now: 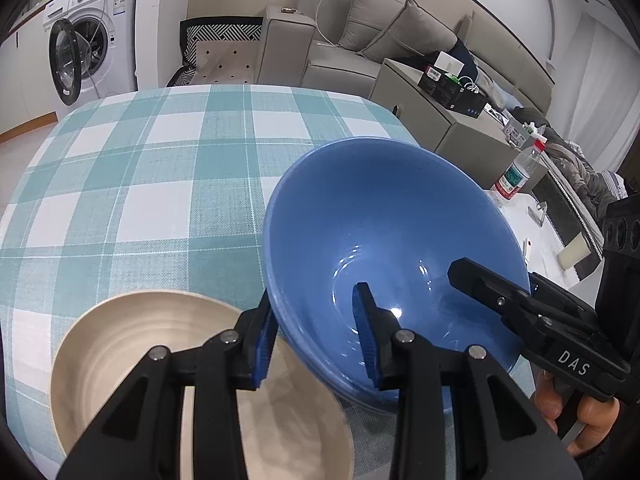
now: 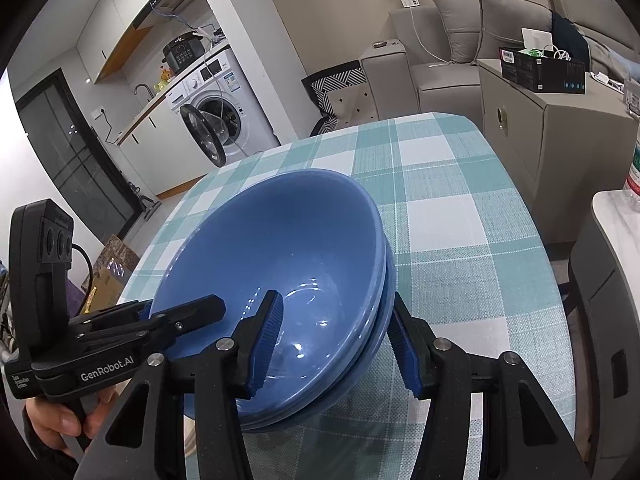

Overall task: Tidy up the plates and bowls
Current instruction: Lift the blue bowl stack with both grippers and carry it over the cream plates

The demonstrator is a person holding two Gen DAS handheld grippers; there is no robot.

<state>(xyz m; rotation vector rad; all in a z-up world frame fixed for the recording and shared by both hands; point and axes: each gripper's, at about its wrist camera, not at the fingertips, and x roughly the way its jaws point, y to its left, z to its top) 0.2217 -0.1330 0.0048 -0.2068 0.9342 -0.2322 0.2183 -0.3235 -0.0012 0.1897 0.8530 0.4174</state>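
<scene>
Stacked blue bowls (image 1: 384, 236) (image 2: 280, 264) are tilted above the checked tablecloth (image 1: 160, 168) (image 2: 460, 216). My left gripper (image 1: 316, 336) straddles the stack's left rim, one finger inside and one outside, and looks closed on it. My right gripper (image 2: 340, 340) straddles the right rim the same way. Each gripper shows in the other's view, at the opposite rim: the right gripper (image 1: 520, 304), the left gripper (image 2: 160, 320). A cream plate (image 1: 168, 360) lies on the cloth below and left of the bowls.
A washing machine (image 1: 92, 48) (image 2: 216, 116) with an open door stands beyond the table. A grey sofa (image 1: 360, 36) and a cabinet (image 2: 552, 120) with boxes are at the back right. A bottle (image 1: 520, 168) stands on a white side surface.
</scene>
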